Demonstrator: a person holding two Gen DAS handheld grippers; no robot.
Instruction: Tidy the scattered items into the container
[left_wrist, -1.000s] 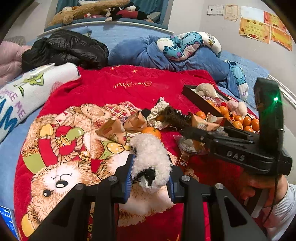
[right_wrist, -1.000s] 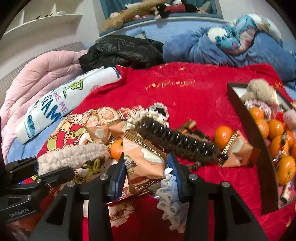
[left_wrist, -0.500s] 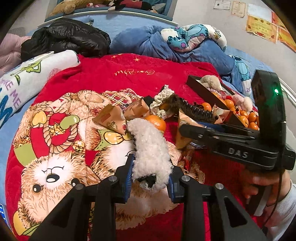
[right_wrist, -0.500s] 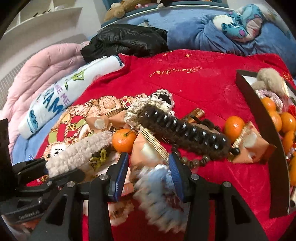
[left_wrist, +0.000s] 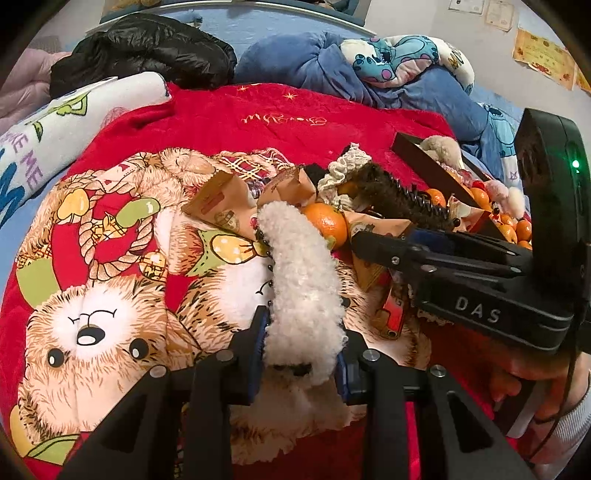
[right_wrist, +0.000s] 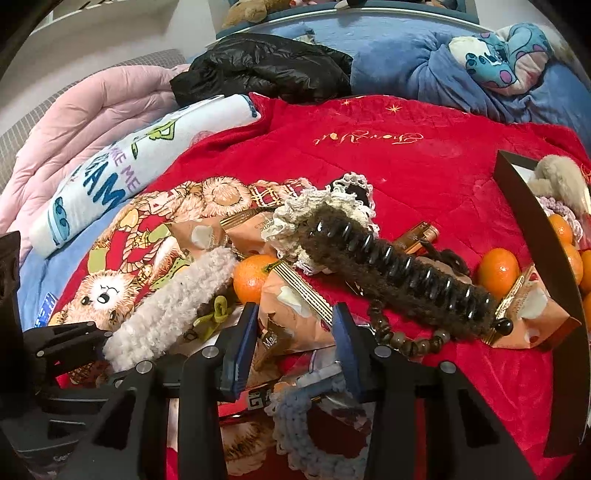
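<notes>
Clutter lies heaped near the middle of a red blanket (right_wrist: 424, 177) spread over the bed: a long brown furry hair claw (right_wrist: 388, 273) on top, a cream lace scrunchie (right_wrist: 325, 199) behind it, brown wooden beads (right_wrist: 402, 341) below it, tan snack packets and loose mandarins.

The left gripper (left_wrist: 299, 354) is clamped on a white fluffy hair clip (left_wrist: 299, 288), its blue pads pressed into the fleece on both sides, the clip sticking out forward over the teddy-bear print.

The right gripper (right_wrist: 291, 347) has just been closing; its jaws stand partly apart with a tan snack packet (right_wrist: 291, 317) between them, and I cannot tell for certain that the pads press on it. A blue crocheted scrunchie (right_wrist: 303, 421) lies just under the right finger. One mandarin (right_wrist: 253, 277) sits just beyond the left finger, beside the fluffy clip.

The container, a dark tray (right_wrist: 543, 236), rests at the blanket's right edge, already holding mandarins, a beige plush piece (right_wrist: 557, 177) and other small items. Another mandarin (right_wrist: 498, 273) and a second packet (right_wrist: 532, 314) lie against its outer wall.
</notes>
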